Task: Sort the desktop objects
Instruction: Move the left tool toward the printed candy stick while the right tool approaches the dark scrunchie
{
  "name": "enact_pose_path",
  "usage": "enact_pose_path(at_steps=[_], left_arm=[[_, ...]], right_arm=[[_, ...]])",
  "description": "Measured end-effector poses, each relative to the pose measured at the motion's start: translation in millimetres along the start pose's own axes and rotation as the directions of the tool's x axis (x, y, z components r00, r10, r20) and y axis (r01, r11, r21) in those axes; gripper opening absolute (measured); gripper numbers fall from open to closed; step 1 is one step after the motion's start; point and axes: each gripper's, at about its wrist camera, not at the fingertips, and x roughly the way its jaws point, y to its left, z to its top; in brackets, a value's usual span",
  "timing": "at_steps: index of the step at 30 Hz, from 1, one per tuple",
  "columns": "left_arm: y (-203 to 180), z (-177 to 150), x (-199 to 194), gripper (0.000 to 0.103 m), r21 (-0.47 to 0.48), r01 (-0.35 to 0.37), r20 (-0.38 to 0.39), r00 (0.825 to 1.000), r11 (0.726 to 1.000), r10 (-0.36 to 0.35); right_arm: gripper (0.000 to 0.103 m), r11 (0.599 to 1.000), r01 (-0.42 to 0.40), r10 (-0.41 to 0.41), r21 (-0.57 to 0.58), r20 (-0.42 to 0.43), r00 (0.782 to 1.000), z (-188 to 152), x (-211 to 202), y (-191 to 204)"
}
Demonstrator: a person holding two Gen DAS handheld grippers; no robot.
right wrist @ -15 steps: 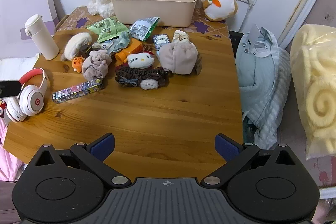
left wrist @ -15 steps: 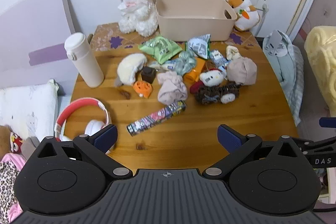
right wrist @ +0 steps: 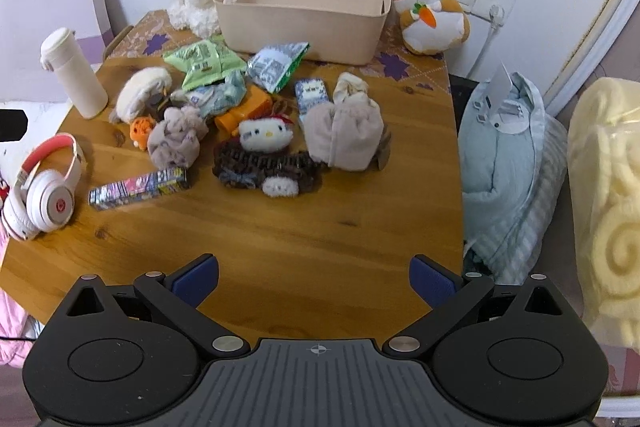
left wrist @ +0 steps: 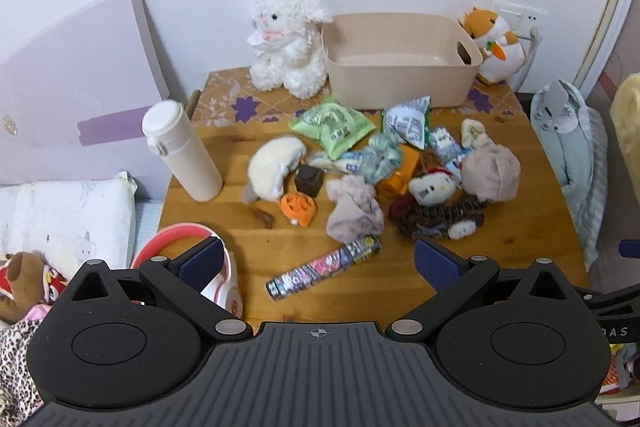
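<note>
A pile of small things lies mid-table: green snack bag [left wrist: 332,125], rolled socks [left wrist: 352,213], Hello Kitty plush [left wrist: 432,187], beige pouch [left wrist: 490,171], orange toy [left wrist: 298,207], long patterned box [left wrist: 322,267]. An empty beige bin [left wrist: 400,61] stands at the back. My left gripper [left wrist: 318,261] is open and empty, above the near edge, close to the patterned box. My right gripper [right wrist: 314,279] is open and empty, over bare wood in front of the pile; the bin [right wrist: 304,13] and the Kitty plush [right wrist: 266,135] show beyond it.
A white bottle [left wrist: 182,151] stands at the left, pink-white headphones [right wrist: 44,195] lie at the front left corner. A white lamb plush [left wrist: 286,39] and an orange hamster plush [right wrist: 432,13] flank the bin. Bedding [right wrist: 512,155] lies off the table's right edge.
Both grippers have moved slightly forward toward the pile. Nothing on the table has moved.
</note>
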Motion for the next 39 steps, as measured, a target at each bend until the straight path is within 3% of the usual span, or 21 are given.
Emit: enact_pose_path(at_steps=[8, 17, 22, 26, 30, 34, 39], left_arm=[[6.6, 19.4, 21.3, 0.103, -0.010, 0.001, -0.030, 1.000, 1.000, -0.002], [19.5, 22.8, 74.0, 0.103, -0.023, 0.029, -0.134, 0.990, 0.999, -0.032], [19.2, 17.9, 105.9, 0.103, -0.018, 0.059, -0.189, 0.980, 0.998, -0.062], [16.0, 15.0, 128.8, 0.103, 0.004, 0.076, -0.230, 0.971, 0.997, -0.073], [15.3, 17.3, 147.7, 0.103, 0.018, 0.076, -0.247, 0.967, 0.997, -0.069], [15.5, 19.8, 165.7, 0.103, 0.024, 0.082, -0.266, 0.961, 0.996, -0.073], [14.8, 16.4, 188.2, 0.103, 0.033, 0.053, -0.292, 0.955, 0.998, -0.041]], right_arm=[[0.103, 1.000, -0.006, 0.006, -0.007, -0.006, 1.000, 23.4, 18.9, 2.2], [0.103, 0.999, -0.013, 0.013, -0.050, -0.001, 1.000, 36.9, 49.1, 15.8], [0.103, 0.992, 0.008, -0.003, -0.128, 0.039, 0.999, 34.0, 62.1, 28.8], [0.103, 0.986, -0.081, 0.090, -0.146, 0.058, 0.994, 33.0, 73.4, 32.8], [0.103, 0.983, -0.101, 0.115, -0.154, 0.085, 0.990, 34.5, 86.4, 36.4], [0.103, 0.978, -0.176, 0.187, -0.112, 0.104, 0.977, 38.2, 98.4, 30.5], [0.103, 0.968, -0.159, 0.185, -0.192, 0.124, 0.975, 40.7, 114.0, 30.7]])
